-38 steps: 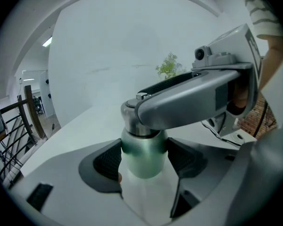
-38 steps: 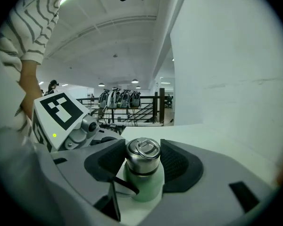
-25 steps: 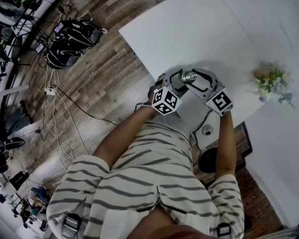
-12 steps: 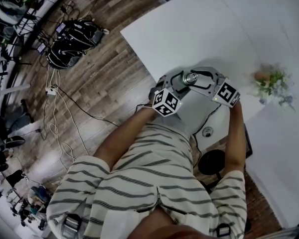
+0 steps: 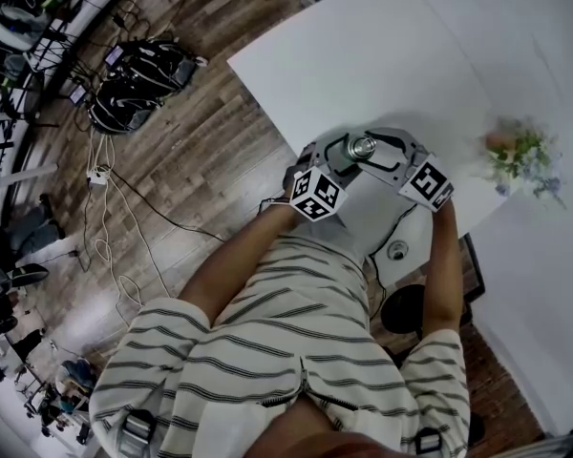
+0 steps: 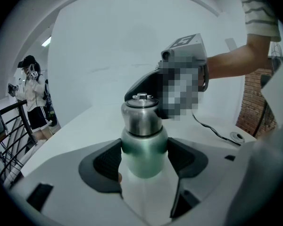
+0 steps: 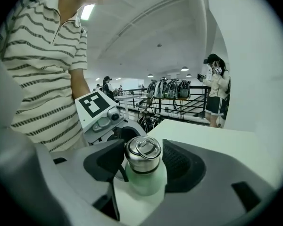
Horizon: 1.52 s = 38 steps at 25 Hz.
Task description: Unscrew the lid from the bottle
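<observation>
A pale green bottle (image 6: pixel 144 152) with a steel lid (image 6: pixel 140 117) stands on the white table (image 5: pixel 382 55), near its front edge. My left gripper (image 6: pixel 144 166) is shut on the bottle's green body, a pad pressing each side. From the opposite side, my right gripper (image 7: pixel 142 160) is shut on the steel lid (image 7: pixel 142 154), which has a ring handle on top. In the head view the bottle (image 5: pixel 365 147) shows between the two marker cubes.
A small bunch of flowers (image 5: pixel 523 156) lies at the table's right. A cable with a round puck (image 6: pixel 236 136) runs along the near edge. Backpacks (image 5: pixel 134 74) and cables lie on the wooden floor to the left. A person (image 7: pixel 216 88) stands by a railing.
The right gripper's marker cube swung outward to the right and up, then came a little way back. The bottle and the left gripper stayed put.
</observation>
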Available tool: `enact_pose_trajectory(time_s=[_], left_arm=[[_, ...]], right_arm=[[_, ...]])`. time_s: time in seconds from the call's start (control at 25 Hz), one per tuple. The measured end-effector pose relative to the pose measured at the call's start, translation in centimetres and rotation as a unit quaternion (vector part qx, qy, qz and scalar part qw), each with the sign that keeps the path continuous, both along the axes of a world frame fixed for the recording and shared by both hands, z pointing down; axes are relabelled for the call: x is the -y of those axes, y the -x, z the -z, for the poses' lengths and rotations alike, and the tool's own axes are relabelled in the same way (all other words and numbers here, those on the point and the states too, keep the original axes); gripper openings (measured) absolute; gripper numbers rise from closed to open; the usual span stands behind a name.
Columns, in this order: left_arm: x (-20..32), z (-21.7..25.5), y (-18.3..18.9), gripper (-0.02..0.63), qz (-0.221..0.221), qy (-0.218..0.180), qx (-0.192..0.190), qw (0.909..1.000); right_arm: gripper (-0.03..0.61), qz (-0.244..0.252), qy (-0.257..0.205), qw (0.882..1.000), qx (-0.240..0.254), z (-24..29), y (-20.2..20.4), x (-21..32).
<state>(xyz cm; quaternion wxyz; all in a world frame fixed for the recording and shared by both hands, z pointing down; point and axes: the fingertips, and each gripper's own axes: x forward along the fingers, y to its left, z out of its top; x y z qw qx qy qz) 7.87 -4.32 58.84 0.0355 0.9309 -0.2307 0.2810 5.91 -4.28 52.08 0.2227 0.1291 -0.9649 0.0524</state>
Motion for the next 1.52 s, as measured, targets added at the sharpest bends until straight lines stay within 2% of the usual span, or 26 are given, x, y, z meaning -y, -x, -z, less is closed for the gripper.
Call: enact_pose_trajectory(time_s=[0.12, 0.2, 0.28, 0.4, 0.52, 0.68, 0.8, 0.92, 1.08, 1.24, 1.36, 1.52], left_arm=[[-0.1, 0.0, -0.1, 0.304, 0.000, 0.001, 0.000, 1.0000], [0.0, 0.0, -0.1, 0.304, 0.001, 0.001, 0.000, 1.0000], [0.1, -0.1, -0.2, 0.304, 0.002, 0.000, 0.000, 1.0000], [0.0, -0.1, -0.2, 0.304, 0.003, 0.000, -0.002, 1.0000], [0.0, -0.1, -0.1, 0.304, 0.003, -0.001, -0.002, 1.0000], [0.0, 0.0, -0.1, 0.304, 0.002, 0.000, -0.002, 1.0000], [0.0, 0.0, -0.2, 0.304, 0.002, 0.000, -0.002, 1.0000], [0.0, 0.0, -0.1, 0.304, 0.002, 0.000, -0.002, 1.0000], [0.0, 0.0, -0.2, 0.304, 0.001, 0.001, -0.003, 1.0000], [0.0, -0.1, -0.2, 0.304, 0.000, 0.001, -0.003, 1.0000], [0.0, 0.0, -0.2, 0.304, -0.002, 0.000, -0.003, 1.0000], [-0.1, 0.0, -0.2, 0.304, -0.004, -0.001, -0.003, 1.0000]], right_arm=[[0.337, -0.029, -0.002, 1.000, 0.001, 0.4, 0.0, -0.3], [0.344, -0.069, -0.018, 0.997, 0.003, 0.6, -0.3, -0.1], [0.343, -0.131, -0.037, 0.991, 0.011, 1.0, -1.0, 0.4], [0.328, -0.223, -0.057, 0.973, 0.024, 1.4, -1.5, 0.6], [0.311, -0.289, -0.066, 0.955, 0.025, 1.1, -1.0, 0.4], [0.302, -0.379, -0.059, 0.923, 0.031, 0.3, -0.8, 0.4], [0.294, -0.417, -0.063, 0.906, 0.032, 0.1, -0.8, 0.6], [0.277, -0.433, -0.069, 0.898, 0.027, 0.0, -0.9, 0.9], [0.262, -0.431, -0.072, 0.899, 0.029, -0.2, -1.0, 1.1], [0.261, -0.414, -0.069, 0.907, 0.033, -0.2, -1.0, 1.1], [0.259, -0.387, -0.069, 0.919, 0.040, -0.1, -0.9, 1.2], [0.259, -0.317, -0.065, 0.946, 0.033, -0.1, -0.7, 0.8]])
